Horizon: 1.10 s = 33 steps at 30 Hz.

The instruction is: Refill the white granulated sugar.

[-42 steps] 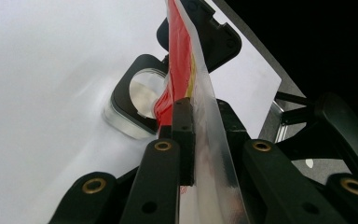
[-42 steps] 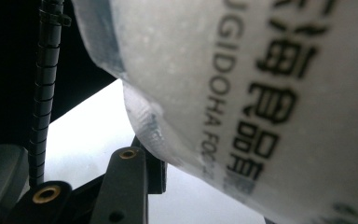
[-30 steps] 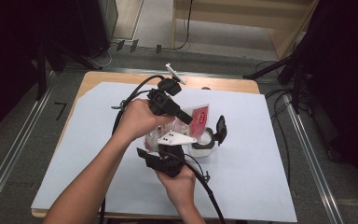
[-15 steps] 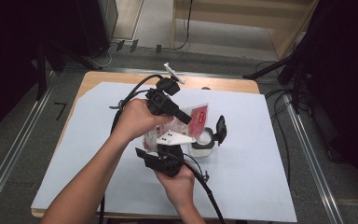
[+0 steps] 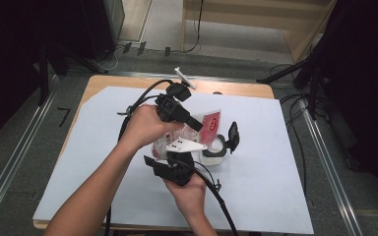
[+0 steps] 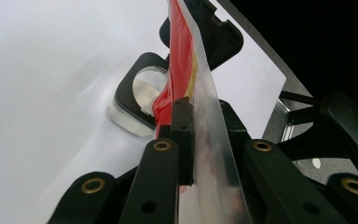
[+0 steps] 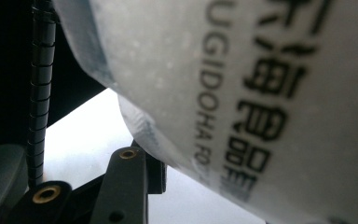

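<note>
A person works at a bench (image 5: pixel 256 206) covered with a white sheet, holding a plastic bag (image 5: pixel 207 121) of white powder above an open container (image 5: pixel 215 150) near the middle. The left gripper (image 5: pixel 197 125) comes in from the far left, and its fingers (image 6: pixel 182 135) are clamped on the bag's flat red-printed top edge, as the left gripper view shows, with the container's dark-rimmed mouth just below and beyond. The right gripper (image 5: pixel 177 164), nearer the person, has its fingers (image 7: pixel 130 186) pressed against the bag's bulging, printed lower body, so the bag is held between both tools. The container's black hinged lid (image 5: pixel 233 135) stands open on its right side. Compared with the frames from a second ago, almost nothing has shifted: both hands, the bag and the container sit in the same places. That stillness suggests a steady pause, probably while the bag is lined up over the opening, and the pour itself does not look begun; the bag's red end hangs just left of the mouth.
</note>
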Each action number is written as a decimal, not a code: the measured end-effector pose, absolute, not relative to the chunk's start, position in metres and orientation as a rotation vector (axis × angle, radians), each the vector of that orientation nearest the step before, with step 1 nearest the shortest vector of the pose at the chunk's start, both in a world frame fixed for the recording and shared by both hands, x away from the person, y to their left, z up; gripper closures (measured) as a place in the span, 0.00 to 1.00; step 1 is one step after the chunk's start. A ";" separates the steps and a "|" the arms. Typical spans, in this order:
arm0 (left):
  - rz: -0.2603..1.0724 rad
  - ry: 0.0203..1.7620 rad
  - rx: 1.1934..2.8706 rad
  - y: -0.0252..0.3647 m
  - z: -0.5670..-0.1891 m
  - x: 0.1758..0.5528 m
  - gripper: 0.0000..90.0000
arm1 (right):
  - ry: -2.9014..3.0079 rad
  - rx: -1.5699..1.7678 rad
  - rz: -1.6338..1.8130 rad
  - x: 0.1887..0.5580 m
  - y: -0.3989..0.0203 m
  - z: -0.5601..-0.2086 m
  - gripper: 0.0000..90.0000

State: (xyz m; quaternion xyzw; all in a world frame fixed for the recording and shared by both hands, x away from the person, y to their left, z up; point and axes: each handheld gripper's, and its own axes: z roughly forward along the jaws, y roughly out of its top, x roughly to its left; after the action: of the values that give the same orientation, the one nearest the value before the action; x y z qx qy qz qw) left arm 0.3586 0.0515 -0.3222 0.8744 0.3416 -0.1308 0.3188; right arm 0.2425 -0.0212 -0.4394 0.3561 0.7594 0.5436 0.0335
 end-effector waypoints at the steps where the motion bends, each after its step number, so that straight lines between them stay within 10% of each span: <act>1: -0.348 0.895 2.302 0.052 -0.322 0.359 0.91 | 2.334 1.096 1.674 0.243 -0.021 -0.439 0.71; 33: -0.357 0.893 2.317 0.045 -0.321 0.362 0.92 | 2.317 1.117 1.684 0.242 -0.025 -0.437 0.71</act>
State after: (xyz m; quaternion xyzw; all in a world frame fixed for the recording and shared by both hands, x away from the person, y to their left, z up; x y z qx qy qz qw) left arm 0.3619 0.0446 -0.3206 0.8776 0.3385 -0.1353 0.3112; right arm 0.2422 -0.0251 -0.4371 0.3631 0.7532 0.5474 0.0335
